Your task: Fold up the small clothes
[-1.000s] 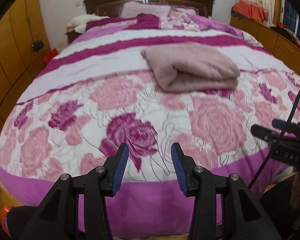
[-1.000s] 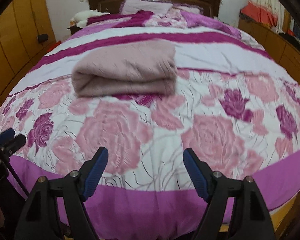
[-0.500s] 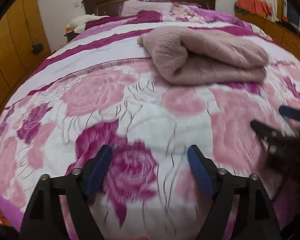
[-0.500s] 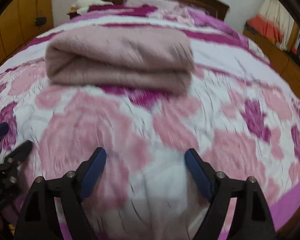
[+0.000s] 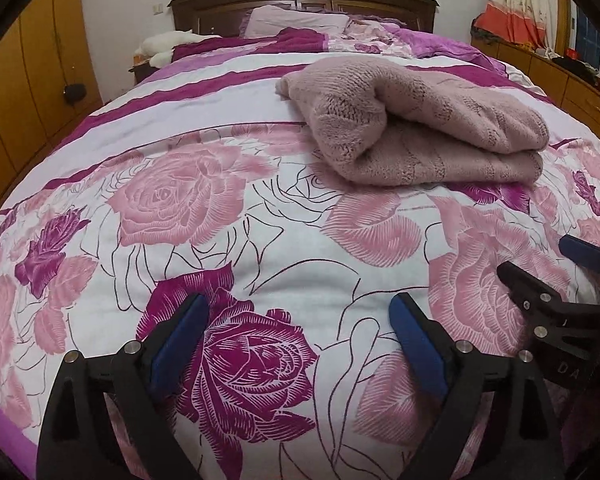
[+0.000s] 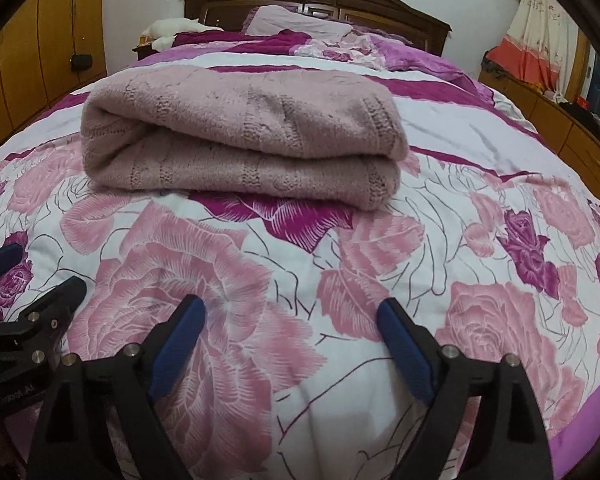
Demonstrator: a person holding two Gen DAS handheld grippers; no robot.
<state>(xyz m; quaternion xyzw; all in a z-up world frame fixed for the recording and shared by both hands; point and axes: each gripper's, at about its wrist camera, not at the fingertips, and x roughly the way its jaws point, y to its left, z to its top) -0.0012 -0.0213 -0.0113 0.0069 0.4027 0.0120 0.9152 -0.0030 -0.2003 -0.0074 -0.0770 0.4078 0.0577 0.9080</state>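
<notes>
One folded sweater (image 6: 240, 136), lying crosswise, flat

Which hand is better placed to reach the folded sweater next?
Right, probably. In the right wrist view the pink folded sweater lies almost straight ahead of the right tongs. From the left tongs it sits off to the right. Both tongs are opening, with nothing between them.

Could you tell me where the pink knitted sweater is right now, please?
The pink knitted sweater lies folded mid-bed on the floral quilt, ahead of both tongs, untouched.
</notes>
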